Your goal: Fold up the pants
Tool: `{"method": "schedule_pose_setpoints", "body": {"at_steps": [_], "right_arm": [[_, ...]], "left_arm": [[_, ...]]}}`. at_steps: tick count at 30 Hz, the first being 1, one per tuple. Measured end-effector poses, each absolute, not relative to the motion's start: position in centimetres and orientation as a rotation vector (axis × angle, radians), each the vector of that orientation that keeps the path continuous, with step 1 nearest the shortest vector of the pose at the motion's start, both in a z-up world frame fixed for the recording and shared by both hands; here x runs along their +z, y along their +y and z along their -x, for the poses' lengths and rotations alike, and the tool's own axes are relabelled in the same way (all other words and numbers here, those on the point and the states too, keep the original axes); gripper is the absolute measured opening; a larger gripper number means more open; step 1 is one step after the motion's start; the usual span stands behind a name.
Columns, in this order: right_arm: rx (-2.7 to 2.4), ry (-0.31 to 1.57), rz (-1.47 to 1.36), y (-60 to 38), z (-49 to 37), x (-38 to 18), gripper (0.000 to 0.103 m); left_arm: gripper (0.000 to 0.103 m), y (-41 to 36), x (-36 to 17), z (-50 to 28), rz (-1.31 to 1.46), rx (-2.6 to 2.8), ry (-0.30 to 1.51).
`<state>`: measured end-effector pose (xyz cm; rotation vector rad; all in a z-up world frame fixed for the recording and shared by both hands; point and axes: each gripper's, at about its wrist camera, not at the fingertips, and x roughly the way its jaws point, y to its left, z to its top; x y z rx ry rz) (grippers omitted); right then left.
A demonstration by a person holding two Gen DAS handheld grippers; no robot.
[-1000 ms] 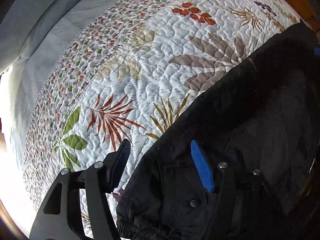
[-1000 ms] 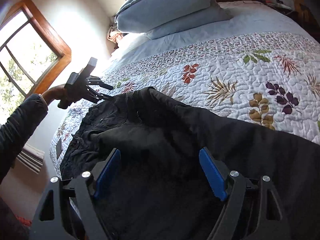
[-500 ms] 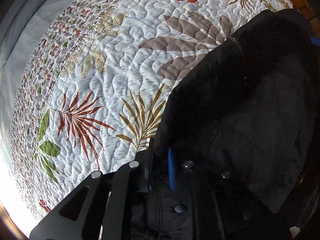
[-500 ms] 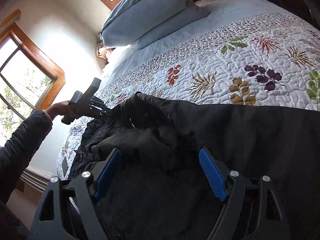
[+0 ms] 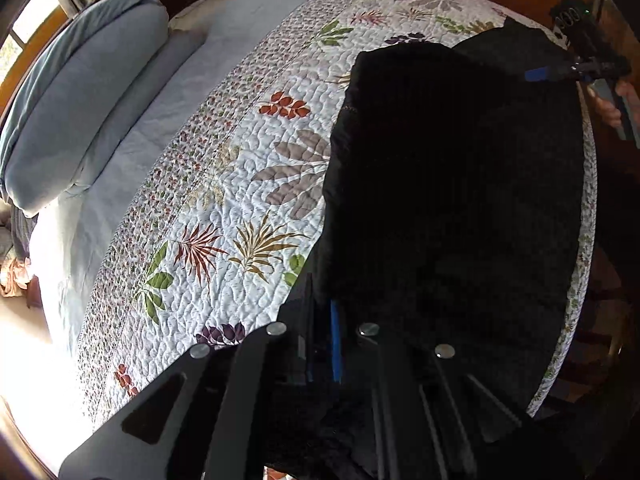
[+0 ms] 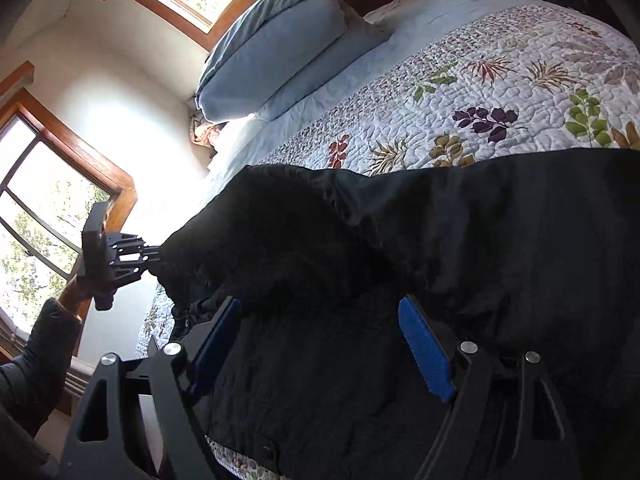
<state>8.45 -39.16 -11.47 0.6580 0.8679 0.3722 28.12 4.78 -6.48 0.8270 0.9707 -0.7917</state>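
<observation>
- Since a second ago the left tool (image 5: 320, 344) has closed on the waistband end of the black pants (image 5: 460, 184), lifting it off the bed's quilt (image 5: 240, 184).
- Right tool (image 6: 320, 344) gapes wide over pants beneath it, gripping nothing.
- Folding looks barely begun; every fold remains.

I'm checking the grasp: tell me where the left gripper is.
In the right wrist view the left gripper sits at far left before the window, shut on the black pants' lifted edge.

left gripper (image 5: 320, 340) jaws closed on pants (image 5: 460, 180), apparently lifted
</observation>
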Motion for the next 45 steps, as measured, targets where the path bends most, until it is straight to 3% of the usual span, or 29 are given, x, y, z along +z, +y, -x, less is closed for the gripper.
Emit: {"method": "schedule_pose_setpoints", "body": {"at_steps": [5, 11, 19, 24, 27, 29, 31, 33, 35, 37, 39, 41, 42, 44, 45], "right_arm": [[0.343, 0.882, -0.742, -40.3, -5.7, -13.2, 0.082], [0.344, 0.892, -0.929, -41.9, -2.8, -15.9, 0.083], [0.249, 0.883, -1.156, -45.3, 0.7, -19.2, 0.083], [0.175, 0.84, -1.221, -48.1, 3.9, -19.3, 0.085], [0.105, 0.782, -1.292, -50.3, 6.5, -19.3, 0.086], [0.053, 0.731, -1.352, -51.8, 8.5, -19.7, 0.086], [0.004, 0.674, -1.426, -53.2, 10.5, -20.1, 0.086], [-0.044, 0.632, -1.481, -54.3, 12.2, -20.7, 0.087], [-0.082, 0.581, -1.502, -55.3, 13.2, -21.1, 0.087], [-0.122, 0.534, -1.505, -56.2, 13.5, -21.3, 0.086], [-0.151, 0.495, -1.489, -57.2, 13.4, -21.5, 0.08], [-0.193, 0.514, -1.458, -57.7, 12.9, -21.5, 0.058], [-0.204, 0.51, -1.44, -57.8, 12.6, -21.4, 0.05], [-0.243, 0.533, -1.343, -58.0, 12.2, -20.6, 0.015], [-0.257, 0.536, -1.292, -58.1, 12.0, -19.9, 0.014]], "left_arm": [[0.004, 4.8, -6.1, -19.7, -0.814, -0.838, 0.948], [0.004, 5.2, -9.3, -12.2, -0.822, -0.886, 1.026], [0.006, 6.4, -17.4, -7.1, -0.981, -0.864, 1.144], [0.011, 6.8, -16.7, -7.5, -0.903, -0.863, 1.162], [0.021, 6.9, -13.1, -8.1, -0.749, -0.893, 1.095], [0.041, 6.9, -10.8, -8.6, -0.639, -0.886, 1.048], [0.046, 6.3, -9.0, -8.7, -0.576, -0.874, 1.0], [0.051, 5.3, -8.4, -8.5, -0.553, -0.844, 0.959], [0.067, 4.3, -8.9, -8.8, -0.541, -0.793, 0.938], [0.075, 2.7, -9.4, -9.8, -0.521, -0.714, 0.932], [0.077, 1.8, -10.0, -10.6, -0.462, -0.668, 0.938], [0.091, 1.5, -10.8, -11.5, -0.407, -0.579, 0.941], [0.091, 1.5, -11.4, -11.8, -0.373, -0.536, 0.942], [0.091, 2.0, -12.4, -12.6, -0.283, -0.481, 0.976], [0.091, 2.2, -12.8, -12.8, -0.247, -0.455, 0.992]]}}
